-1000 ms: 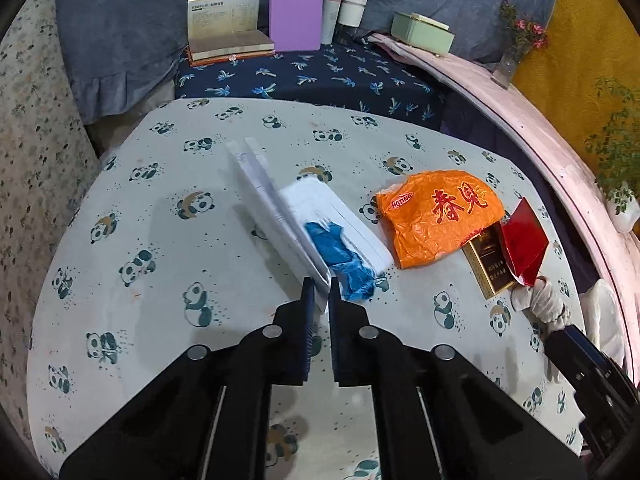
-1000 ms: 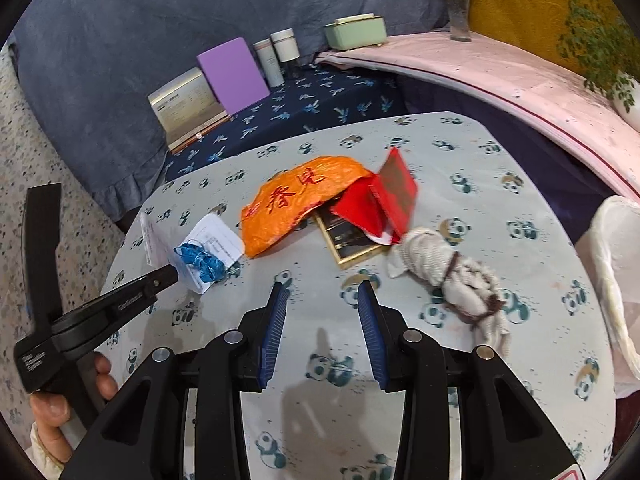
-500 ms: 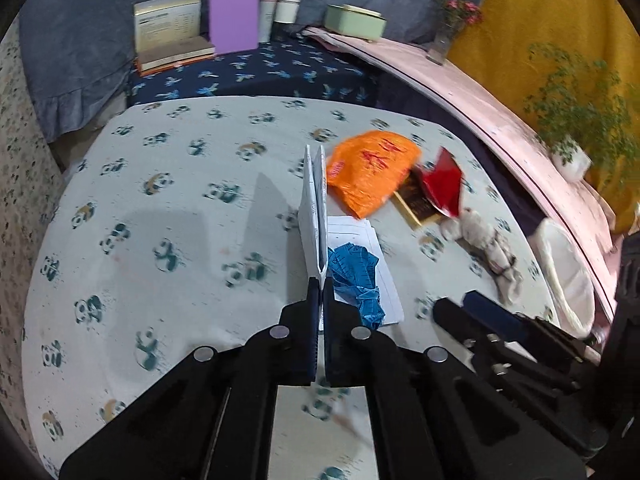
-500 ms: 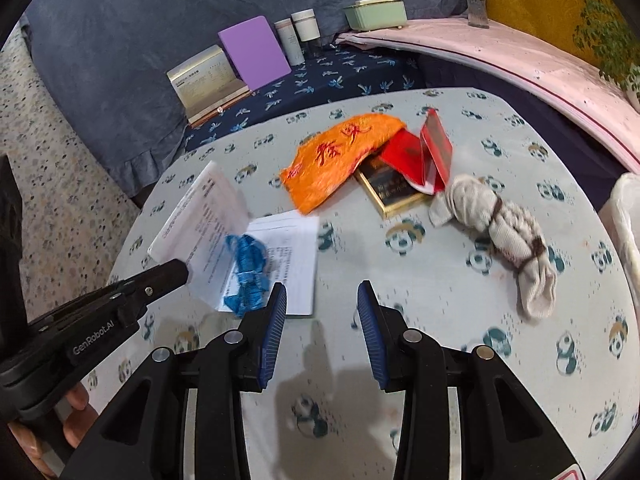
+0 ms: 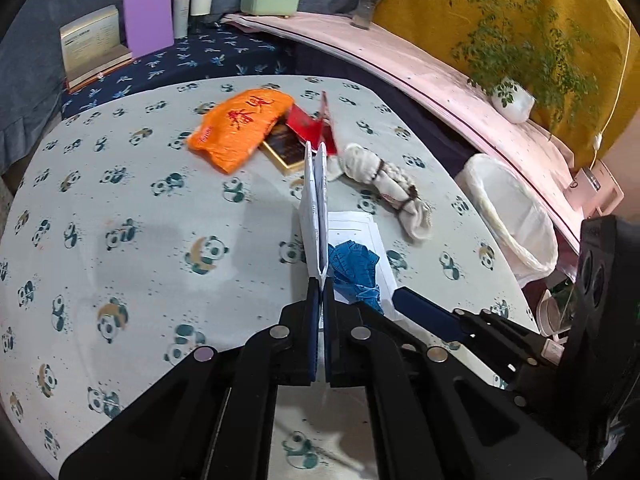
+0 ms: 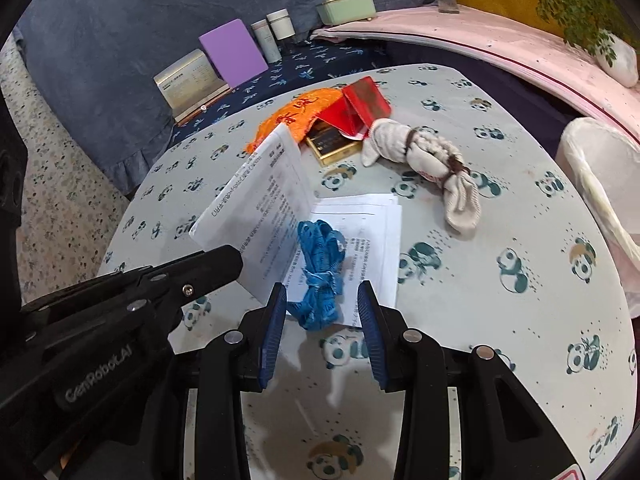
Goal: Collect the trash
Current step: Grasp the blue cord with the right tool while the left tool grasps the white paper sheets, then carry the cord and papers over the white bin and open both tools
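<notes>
My left gripper (image 5: 319, 292) pinches the folded paper (image 5: 314, 208), lifting one half upright off the table (image 5: 160, 264). My right gripper (image 6: 323, 300) stands wide, its fingers either side of the blue cord (image 6: 320, 268) lying on the paper's flat half. Beyond lie a sock (image 6: 432, 160), red packet (image 6: 360, 108), orange bag (image 5: 240, 128). The lined bin (image 5: 512, 216) stands just beside the table.

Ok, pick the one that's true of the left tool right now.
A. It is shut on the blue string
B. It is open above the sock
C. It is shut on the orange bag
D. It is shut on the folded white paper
D: the left tool pinches the folded white paper at its edge, lifting one flap off the table.
</notes>
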A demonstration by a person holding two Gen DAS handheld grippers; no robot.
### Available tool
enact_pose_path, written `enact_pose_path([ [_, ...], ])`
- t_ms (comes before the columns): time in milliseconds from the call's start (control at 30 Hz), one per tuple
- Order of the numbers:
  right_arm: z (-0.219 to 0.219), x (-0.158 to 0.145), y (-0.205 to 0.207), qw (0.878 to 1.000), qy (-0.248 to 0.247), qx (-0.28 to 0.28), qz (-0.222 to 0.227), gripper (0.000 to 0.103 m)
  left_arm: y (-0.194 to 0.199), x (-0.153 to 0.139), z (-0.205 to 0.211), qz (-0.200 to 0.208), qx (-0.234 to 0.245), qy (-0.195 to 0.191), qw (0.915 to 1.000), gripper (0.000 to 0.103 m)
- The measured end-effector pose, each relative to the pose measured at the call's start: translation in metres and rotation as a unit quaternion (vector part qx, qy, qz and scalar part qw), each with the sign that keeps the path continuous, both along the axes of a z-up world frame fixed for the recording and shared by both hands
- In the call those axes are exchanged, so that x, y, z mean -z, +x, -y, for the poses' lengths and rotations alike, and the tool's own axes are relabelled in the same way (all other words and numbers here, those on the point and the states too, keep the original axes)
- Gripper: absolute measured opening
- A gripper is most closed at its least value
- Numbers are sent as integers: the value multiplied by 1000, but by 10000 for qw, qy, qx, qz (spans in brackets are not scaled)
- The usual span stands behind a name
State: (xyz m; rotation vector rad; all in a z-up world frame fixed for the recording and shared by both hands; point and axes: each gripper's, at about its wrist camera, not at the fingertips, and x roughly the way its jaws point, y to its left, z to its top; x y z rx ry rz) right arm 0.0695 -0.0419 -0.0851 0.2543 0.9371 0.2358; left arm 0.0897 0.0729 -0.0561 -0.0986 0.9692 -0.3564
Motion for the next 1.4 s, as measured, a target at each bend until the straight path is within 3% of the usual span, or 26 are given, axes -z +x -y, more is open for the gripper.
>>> enact_pose_path([
  [100,9,5,0,9999,92,67,-57,33,-1,0,7,-9,40,47,10000,1],
  [167,15,9,1,9998,142,96,-133,23,-1,0,8,-42,54,19,10000,1],
  [367,27,14,-3,9995,182,190,-160,17,-1,-2,16,-19,65,98,9999,1],
  [600,44,-12,-13,9990,139,380,214,15,-6,-22,26,230,97,165,9996,1],
  [967,111,-66,-36,9887,60,1211,879,15,-7,-67,60,723,328,104,9968,1],
  [1400,193,-84,-60,9699,31,2146,1152,15,-6,-110,143,1177,964,-60,9883,1],
])
